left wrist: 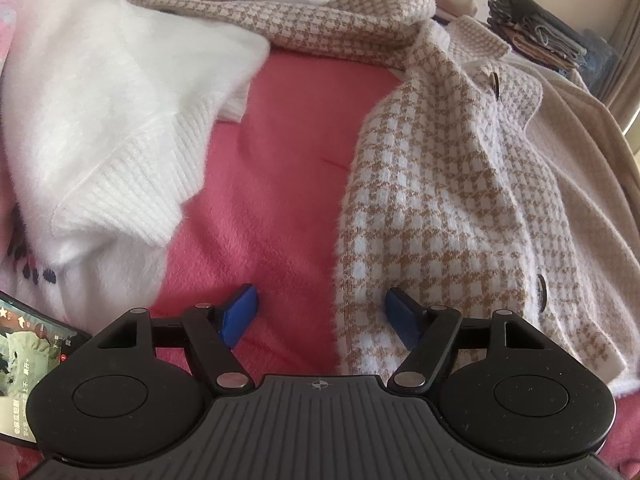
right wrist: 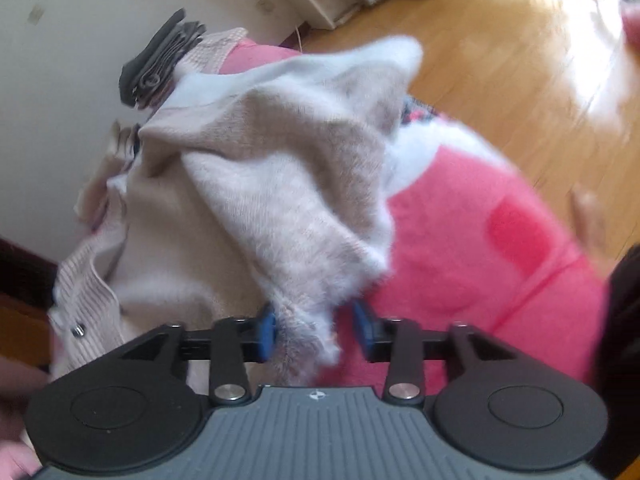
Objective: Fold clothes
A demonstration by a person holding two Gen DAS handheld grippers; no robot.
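A beige-and-white houndstooth cardigan (left wrist: 440, 200) with dark buttons lies spread on the pink blanket (left wrist: 280, 200). My left gripper (left wrist: 320, 304) is open and straddles the cardigan's left edge, with one blue finger over the blanket and the other over the knit. In the right wrist view a fuzzy beige-and-white knit (right wrist: 288, 184) rises in a lifted fold. Its corner hangs between the jaws of my right gripper (right wrist: 316, 316). The left pad touches the fabric and the right pad stands apart from it, so this gripper is open.
A white fluffy sweater (left wrist: 100, 100) lies at the left, and a phone (left wrist: 24, 344) with a lit screen sits at the lower left. Folded clothes (left wrist: 540, 28) are stacked at the far right. A ribbed beige garment (right wrist: 88, 292) lies left of the right gripper. Wooden floor (right wrist: 500, 60) lies beyond the bed edge.
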